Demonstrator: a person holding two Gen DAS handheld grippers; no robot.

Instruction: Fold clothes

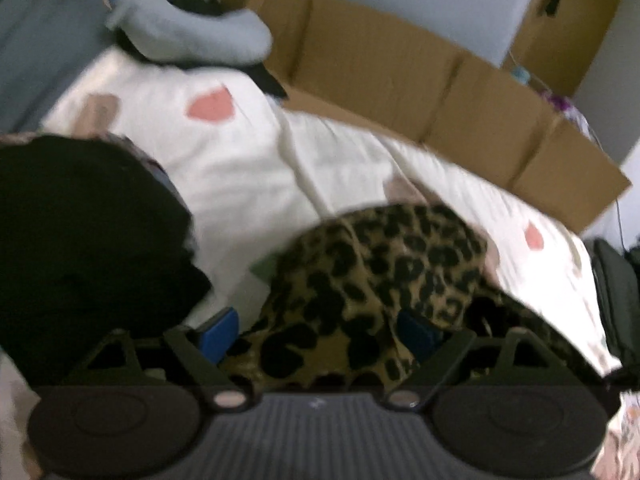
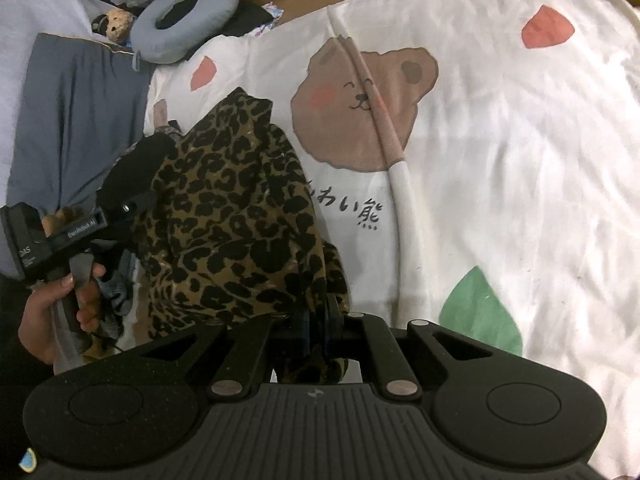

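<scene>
One leopard-print garment [image 2: 236,216], brown with black spots, bunched and lifted above the bed, hanging in folds between the two tools.

Right tool [image 2: 316,320]: fingers drawn close together, pinching a lower edge of the garment; cloth is bunched between the blue pads and spills down behind them toward the tool body.

Left tool [image 1: 320,334]: in its own view the blue-padded fingers [image 1: 220,334] stand wide apart, with the leopard cloth lying across the gap and draping over the right-hand finger. In the right wrist view the same tool [image 2: 132,208] shows from the side at the left edge, held in a bare hand [image 2: 60,304], its tip at the upper edge of the garment; whether it has any hold on the cloth cannot be told.

Bed cover [image 2: 500,152]: white quilt printed with a brown bear face [image 2: 332,120], pink heart shapes, a green leaf and a line of black script; a raised fold runs down across the bear.

Dark clothing [image 1: 80,248]: black mass at the left of the left wrist view, heavily blurred, kind not determinable.

Grey-blue neck pillow [image 2: 180,20]: at the head of the bed, beside a small teddy bear [image 2: 116,24].

Grey-blue pillow [image 2: 80,120]: left of the quilt.

Cardboard sheet [image 1: 420,92]: flattened, standing along the far side of the bed.
</scene>
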